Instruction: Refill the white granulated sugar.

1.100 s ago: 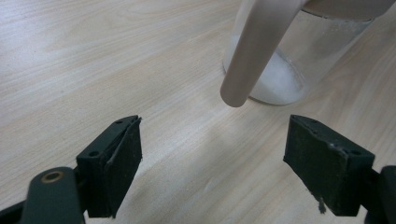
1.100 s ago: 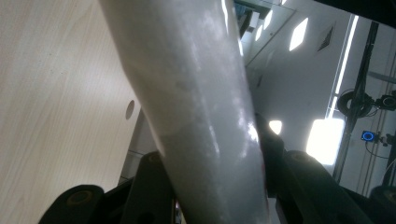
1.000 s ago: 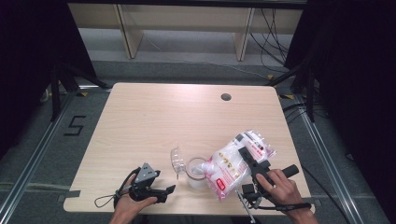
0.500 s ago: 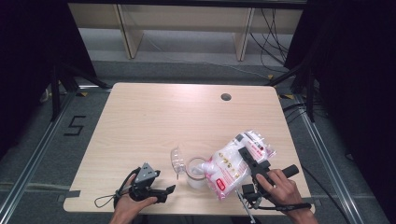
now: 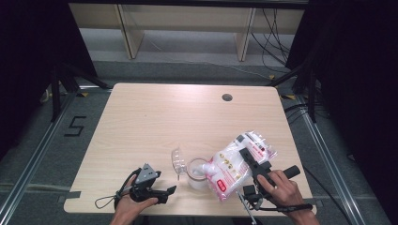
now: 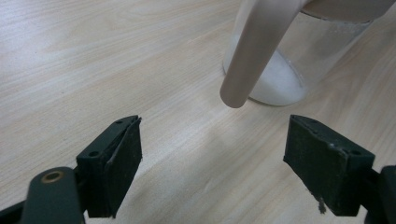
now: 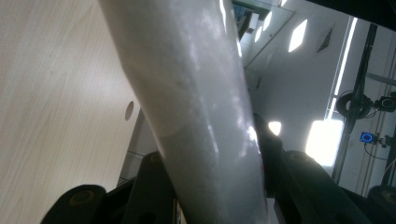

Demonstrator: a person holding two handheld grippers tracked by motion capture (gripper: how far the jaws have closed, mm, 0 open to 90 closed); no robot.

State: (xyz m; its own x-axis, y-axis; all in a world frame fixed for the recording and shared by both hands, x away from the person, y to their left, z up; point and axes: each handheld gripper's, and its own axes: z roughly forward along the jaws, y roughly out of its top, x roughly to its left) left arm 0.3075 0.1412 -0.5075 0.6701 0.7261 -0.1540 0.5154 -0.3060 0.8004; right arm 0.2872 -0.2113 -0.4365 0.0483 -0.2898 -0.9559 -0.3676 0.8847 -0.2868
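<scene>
1. Pale wood-grain table (image 5: 155,122), matte and smooth, with a round cable hole (image 5: 227,97) near its far edge; dark curtains flank it and a wooden shelf frame stands behind.
2. Right gripper (image 5: 251,164) first: its black jaws are clamped on a soft plastic bag (image 5: 237,161), seen in the right gripper view as a glossy whitish column (image 7: 196,116) squeezed between the jaws.
3. That bag is crinkly, translucent and packed with white grains, tilted down to the left, its lower end over the mouth of a clear jar (image 5: 197,172).
4. Red print and a red label run across the bag; the writing is too small to read.
5. Left gripper (image 5: 162,193) now: jaws spread wide, nothing between the flat black pads (image 6: 116,163), bare tabletop under them.
6. Ahead of those jaws, the left gripper view shows the jar (image 6: 299,60): round, see-through, upright, with a low heap of white grains at the bottom.
7. A beige tube-like shape (image 6: 254,56) slants down in front of the jar; what it is, I cannot tell.
8. Just left of the jar lies a clear curved plastic piece (image 5: 178,160), apart from the gripper.
9. Jar and bag sit close to the near edge, right of centre; the far and left table spreads wide open.
10. A "5" is marked on the floor (image 5: 75,126) at left.
</scene>
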